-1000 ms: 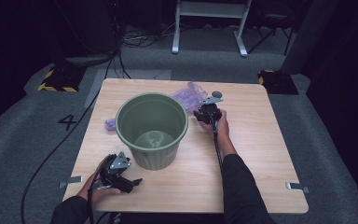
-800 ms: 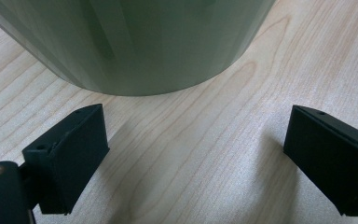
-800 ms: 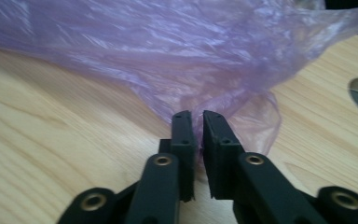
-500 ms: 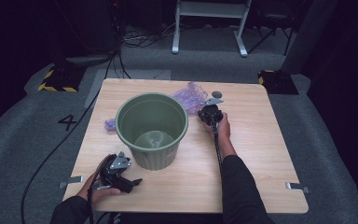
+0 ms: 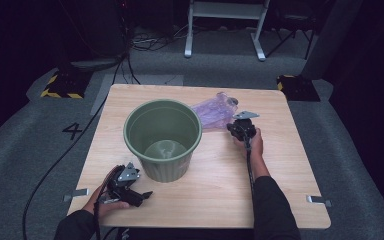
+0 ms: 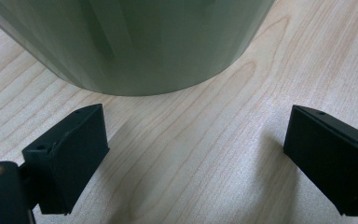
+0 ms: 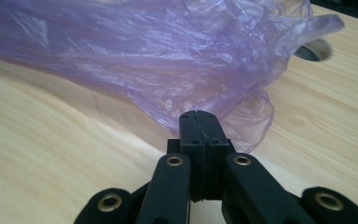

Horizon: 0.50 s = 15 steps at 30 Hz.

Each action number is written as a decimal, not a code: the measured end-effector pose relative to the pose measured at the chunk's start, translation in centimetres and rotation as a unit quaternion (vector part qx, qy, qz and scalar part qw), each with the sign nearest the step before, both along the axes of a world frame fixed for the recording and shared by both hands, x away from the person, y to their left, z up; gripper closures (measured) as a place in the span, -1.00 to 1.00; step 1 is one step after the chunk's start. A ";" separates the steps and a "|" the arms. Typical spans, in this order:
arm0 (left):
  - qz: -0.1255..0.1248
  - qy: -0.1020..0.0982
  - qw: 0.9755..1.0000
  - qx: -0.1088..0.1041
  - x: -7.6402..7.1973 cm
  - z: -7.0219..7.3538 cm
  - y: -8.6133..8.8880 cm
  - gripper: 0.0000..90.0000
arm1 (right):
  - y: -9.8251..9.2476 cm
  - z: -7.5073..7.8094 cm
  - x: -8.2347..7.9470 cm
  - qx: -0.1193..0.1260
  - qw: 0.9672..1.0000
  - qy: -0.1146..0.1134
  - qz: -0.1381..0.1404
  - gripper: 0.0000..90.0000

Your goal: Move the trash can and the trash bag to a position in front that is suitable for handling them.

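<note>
right gripper (image 7: pixel 199 122): your jaws are clamped on the purple plastic bag (image 7: pixel 158 60)
left gripper (image 6: pixel 196 154): spread apart, nothing between, green bin (image 6: pixel 135 42) just ahead
risk: thin film could tear or slip out if you yank

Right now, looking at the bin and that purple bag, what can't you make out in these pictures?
- High view: the part of the purple bag behind the green bin is hidden by its rim.
- Right gripper view: the shut right gripper covers the pinched edge of the film.
- Left gripper view: the frame's top edge cuts off the bin's rim; the left gripper stands open.
</note>
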<state>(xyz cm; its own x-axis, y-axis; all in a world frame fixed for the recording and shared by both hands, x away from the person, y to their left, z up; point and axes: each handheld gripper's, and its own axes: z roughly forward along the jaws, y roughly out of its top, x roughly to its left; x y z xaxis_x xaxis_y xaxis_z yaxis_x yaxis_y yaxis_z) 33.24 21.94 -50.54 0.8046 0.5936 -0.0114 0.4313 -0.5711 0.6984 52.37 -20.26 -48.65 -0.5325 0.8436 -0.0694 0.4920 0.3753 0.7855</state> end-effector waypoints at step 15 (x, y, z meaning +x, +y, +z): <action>-0.002 0.000 1.000 0.001 0.2 0.0 -0.1 -0.88 | -8.8 0.6 -5.8 -0.026 1.000 -0.007 -0.002 1.00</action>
